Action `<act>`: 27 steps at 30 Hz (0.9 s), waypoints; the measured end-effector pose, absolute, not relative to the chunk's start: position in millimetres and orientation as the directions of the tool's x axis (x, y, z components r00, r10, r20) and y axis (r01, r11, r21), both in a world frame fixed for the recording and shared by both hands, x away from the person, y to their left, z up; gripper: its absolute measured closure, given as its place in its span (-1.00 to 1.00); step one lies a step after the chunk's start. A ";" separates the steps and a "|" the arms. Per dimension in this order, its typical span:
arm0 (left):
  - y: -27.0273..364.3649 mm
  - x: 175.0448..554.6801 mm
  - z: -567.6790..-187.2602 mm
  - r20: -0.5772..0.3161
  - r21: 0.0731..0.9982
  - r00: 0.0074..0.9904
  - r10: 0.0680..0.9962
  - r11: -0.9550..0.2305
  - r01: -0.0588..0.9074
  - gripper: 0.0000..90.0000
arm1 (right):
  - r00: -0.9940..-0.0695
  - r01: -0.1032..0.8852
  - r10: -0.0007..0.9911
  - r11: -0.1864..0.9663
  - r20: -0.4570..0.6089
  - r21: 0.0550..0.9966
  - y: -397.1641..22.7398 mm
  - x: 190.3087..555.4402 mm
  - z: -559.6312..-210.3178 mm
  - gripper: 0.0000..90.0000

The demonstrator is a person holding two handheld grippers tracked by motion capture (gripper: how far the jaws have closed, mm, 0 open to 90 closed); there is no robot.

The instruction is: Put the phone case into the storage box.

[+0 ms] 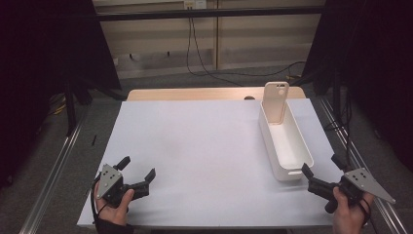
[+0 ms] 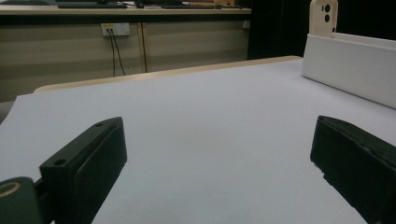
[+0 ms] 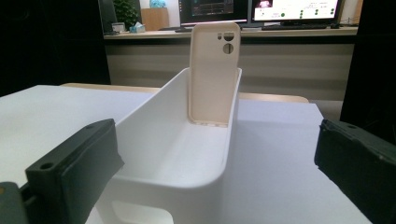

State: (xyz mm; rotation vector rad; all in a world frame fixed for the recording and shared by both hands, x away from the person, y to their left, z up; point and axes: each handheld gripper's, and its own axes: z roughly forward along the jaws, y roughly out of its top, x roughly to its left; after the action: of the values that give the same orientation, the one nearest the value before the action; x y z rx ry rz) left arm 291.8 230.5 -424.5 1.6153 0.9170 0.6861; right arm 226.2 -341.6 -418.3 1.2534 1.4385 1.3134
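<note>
Phone case (image 1: 276, 101): cream, thin, matte shell with rounded corners and round camera cut-outs near its top edge; stands upright at the far end of the bin, leaning on the end wall, hollow side towards the person. Top half pokes above the rim.
Bin (image 1: 296, 141): long, narrow white plastic tub, smooth walls, rounded corners, a slot handle cut into the near end (seen best in the right gripper view). Sits on the right part of the table, long axis running away from the person.
Table cover (image 1: 195, 146): flat pale lavender-white sheet, matte; pale wood edge (image 1: 185, 93) of the table shows beyond it at the far side.
Left gripper (image 1: 138, 171): black, blocky jaws spread wide, nothing between them; held low at the near left of the sheet, well apart from the bin. Grey three-cornered plate on top.
Right gripper (image 1: 322, 165): jaws wide apart, holding nothing; near right corner, just short of the bin's near end, pointing along its length at the phone case.
Left hand (image 1: 117, 204): wrapped round its gripper's handle, cable trailing by the wrist.
Right hand (image 1: 348, 212): gripping likewise at the bottom right edge.
Surroundings: black curtains (image 1: 44, 73) on both sides, cable (image 1: 195, 53) hanging down the beige wall panel behind, metal rail (image 1: 53, 170) along the floor at left.
In the way: the bin's walls flank the case on both sides.
</note>
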 end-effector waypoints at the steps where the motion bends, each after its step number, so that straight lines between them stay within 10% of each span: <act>1: 230.4 291.7 -424.5 -0.031 0.973 0.533 0.845 -0.097 0.211 -0.92 | -0.189 0.144 0.980 -0.030 0.058 0.989 -342.2 225.0 -418.8 -1.00; 27: 224.3 296.0 -427.6 -0.056 0.965 0.564 0.824 -0.100 0.242 -0.92 | -0.193 0.162 0.981 0.000 0.032 0.987 -342.0 218.0 -431.4 -1.00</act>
State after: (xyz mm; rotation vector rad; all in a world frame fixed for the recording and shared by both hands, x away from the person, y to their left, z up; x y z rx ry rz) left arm 296.0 224.3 -427.6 1.6406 0.9108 0.6268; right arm 218.0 -342.0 -431.4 1.2419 1.4688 1.2846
